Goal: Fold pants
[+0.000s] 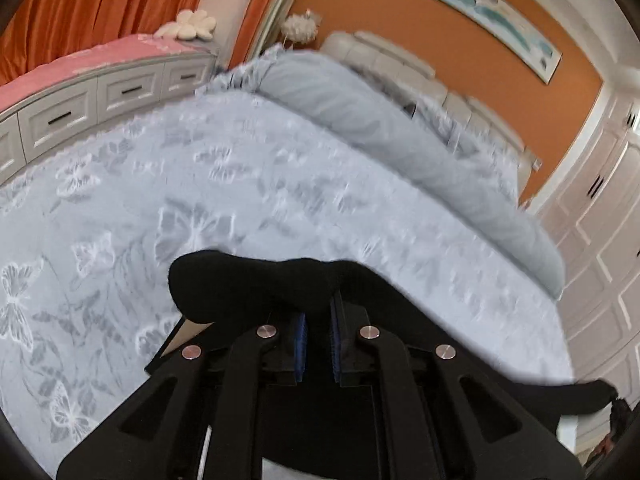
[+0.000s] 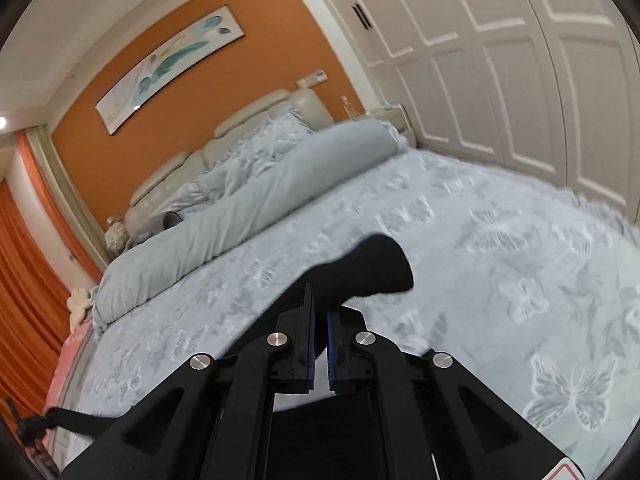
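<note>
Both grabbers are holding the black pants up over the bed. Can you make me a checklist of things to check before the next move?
1. Left gripper pinching the black pants: ok, cloth sits between the blue pads.
2. Right gripper pinching the pants: ok.
3. Pants stretched between both grippers: ok, a black strip runs off toward the other one.
4. Bedspread bare where pants would land: ok.
5. Rolled duvet out of the way: ok, far side.
6. Legs lined up evenly: cannot tell, mostly hidden.

Black hand-held gripper [image 1: 318, 336]; silver screws; blue pads [image 2: 311, 364].
</note>
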Tool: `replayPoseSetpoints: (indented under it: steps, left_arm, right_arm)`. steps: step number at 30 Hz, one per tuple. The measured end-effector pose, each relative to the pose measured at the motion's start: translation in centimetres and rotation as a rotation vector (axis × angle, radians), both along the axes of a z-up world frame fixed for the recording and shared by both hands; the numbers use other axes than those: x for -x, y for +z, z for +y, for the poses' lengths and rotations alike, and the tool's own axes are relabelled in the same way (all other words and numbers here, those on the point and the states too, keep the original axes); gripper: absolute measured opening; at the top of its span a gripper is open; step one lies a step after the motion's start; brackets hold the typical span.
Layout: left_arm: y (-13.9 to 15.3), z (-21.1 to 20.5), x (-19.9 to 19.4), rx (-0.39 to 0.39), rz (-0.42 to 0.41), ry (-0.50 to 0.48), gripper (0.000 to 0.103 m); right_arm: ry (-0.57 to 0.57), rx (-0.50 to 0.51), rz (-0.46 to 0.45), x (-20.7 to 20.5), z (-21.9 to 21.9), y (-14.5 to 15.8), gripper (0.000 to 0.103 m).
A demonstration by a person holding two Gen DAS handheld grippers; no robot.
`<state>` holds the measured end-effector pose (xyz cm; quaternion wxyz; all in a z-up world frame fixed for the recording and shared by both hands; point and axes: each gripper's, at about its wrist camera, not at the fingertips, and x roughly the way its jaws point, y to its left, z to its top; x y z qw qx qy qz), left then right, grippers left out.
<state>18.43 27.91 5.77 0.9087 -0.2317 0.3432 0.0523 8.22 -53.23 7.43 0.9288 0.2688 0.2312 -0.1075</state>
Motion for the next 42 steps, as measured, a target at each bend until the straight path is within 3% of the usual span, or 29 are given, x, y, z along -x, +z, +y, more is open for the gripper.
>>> replayPoseSetpoints:
  steps: [1,4,6,8,11,13,14,16,18,19,20,23,25,28,30,31,32,33,35,38,40,41,42]
  left_arm:
    - [-2.1,0.2,0.4,0.006,0.03,-0.01,0.009]
    - [-10.3,1.0,1.1,0.059,0.208,-0.021,0.009]
    - [-14.1,1.5,1.8,0.115,0.268,-0.017,0.01]
    - [-14.2,1.9,3.0,0.128,0.188,-0.046,0.011]
    - [-13.4,2.2,3.1,0.147,0.189,-0.055,0.013]
    - [-12.9,2.1,3.4,0.139,0.194,-0.063,0.017]
    - [-12.6,2.0,3.8,0.126,0.191,-0.066,0.02]
    - [-12.0,2.2,4.8,0.122,0.173,-0.071,0.031]
    - [-11.2,3.4,6.6,0.135,0.136,-0.05,0.06]
    - [-10.8,4.1,7.3,0.151,0.121,-0.035,0.077]
    - [-10.3,4.8,8.3,0.184,0.107,-0.015,0.084]
    - [-9.8,5.4,9.0,0.27,0.096,-0.021,0.084]
    - [-9.9,4.9,8.0,0.339,0.114,-0.046,0.084]
    - [-11.3,3.5,5.0,0.428,0.164,-0.085,0.084]
    - [-12.8,2.8,2.8,0.436,0.242,-0.067,0.081]
    - [-13.6,2.7,2.1,0.442,0.267,-0.052,0.074]
    - [-14.0,2.7,1.7,0.443,0.282,-0.044,0.037]
    - [-14.2,2.7,1.4,0.431,0.309,-0.042,0.009]
    - [-13.2,3.6,2.8,0.468,0.258,-0.049,0.009]
    - [-12.3,4.8,4.8,0.424,0.24,-0.043,0.013]
    - [-13.1,5.2,5.5,0.322,0.311,-0.008,0.014]
    - [-12.8,5.2,5.8,0.265,0.328,0.027,0.01]
    - [-11.8,5.2,6.4,0.234,0.309,0.038,0.012]
  right_arm:
    - [0.001,-0.02,0.034,0.0,-0.6,-1.8,0.003]
    - [0.02,-0.105,0.26,-0.9,-1.8,-11.9,0.003]
    - [0.032,-0.104,0.396,-1.5,-1.5,-15.9,0.003]
    - [0.039,-0.095,0.369,-1.3,-1.4,-15.6,0.003]
    - [0.031,-0.137,0.316,-1.3,-1.7,-14.1,0.004]
    - [0.033,-0.152,0.314,-1.3,-1.4,-14.0,0.006]
    - [0.032,-0.153,0.317,-1.2,-1.1,-13.9,0.012]
    - [0.028,-0.128,0.323,-0.9,-0.4,-13.3,0.014]
    - [0.029,-0.103,0.322,-0.3,-0.1,-12.3,0.04]
    - [0.026,-0.093,0.306,0.4,0.4,-11.5,0.059]
    - [0.018,-0.071,0.275,1.5,1.1,-10.4,0.065]
    - [0.073,-0.011,0.236,3.3,4.4,-7.8,0.066]
    - [0.121,-0.024,0.227,3.7,6.6,-7.2,0.067]
    - [0.221,-0.045,0.268,3.3,11.3,-7.4,0.067]
    - [0.306,-0.038,0.305,2.5,15.2,-7.9,0.067]
    - [0.333,-0.033,0.313,2.3,16.3,-8.0,0.067]
    - [0.371,-0.023,0.322,2.1,18.0,-8.4,0.067]
    - [0.394,-0.01,0.336,2.0,19.3,-8.7,0.067]
    - [0.448,0.019,0.361,1.8,22.2,-9.2,0.067]
    - [0.516,0.038,0.379,1.7,25.0,-10.2,0.067]
    - [0.543,0.043,0.431,0.8,26.3,-11.5,0.067]
    - [0.547,0.024,0.444,0.4,26.5,-12.0,0.067]
    - [0.558,-0.012,0.456,0.0,26.7,-12.5,0.067]
